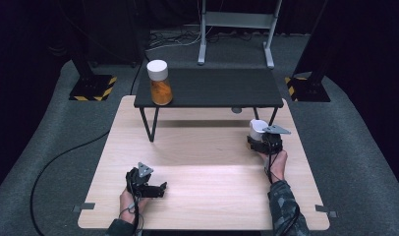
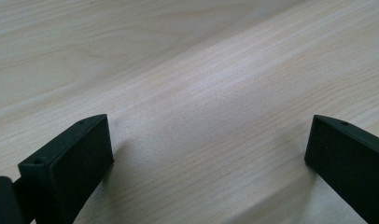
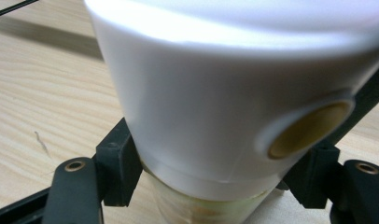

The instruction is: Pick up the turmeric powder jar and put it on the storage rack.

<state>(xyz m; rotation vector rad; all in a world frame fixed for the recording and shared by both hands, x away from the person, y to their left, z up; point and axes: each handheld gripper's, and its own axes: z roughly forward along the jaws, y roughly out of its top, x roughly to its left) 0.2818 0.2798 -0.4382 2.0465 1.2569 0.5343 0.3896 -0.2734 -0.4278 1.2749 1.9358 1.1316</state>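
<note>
The left gripper (image 1: 160, 188) rests low over the near-left part of the wooden counter (image 1: 207, 196). In the left gripper view its fingers (image 2: 68, 165) stand spread wide with only bare wood grain between them; nothing is held.

Farther back on the left, a jar with a white lid and orange contents (image 1: 159, 82) stands upright on the front-left corner of the small black raised shelf (image 1: 222, 88), which stands on the far part of the counter. It is well apart from both grippers.

The right gripper (image 1: 259, 140) sits at the right side of the counter, just in front of the shelf's right leg. Its fingers (image 3: 115, 163) pinch a white-capped container (image 3: 201, 116) from both sides, low on the white cap where it meets the pale translucent body below. A round tan-coloured spot shows on the cap's side. In the high view the container (image 1: 257, 129) tilts slightly away from the hand. Whether its base touches the counter cannot be told.

Judged step: the container is grasped and in transport or about to be lifted; placement is not yet done.

Likely next move: carry it up to the shelf top. This calls for a steady pinch, clearance over the shelf's front edge, and levelling the container before release. The grip is near the cap seam, so slippage is a risk.
</note>
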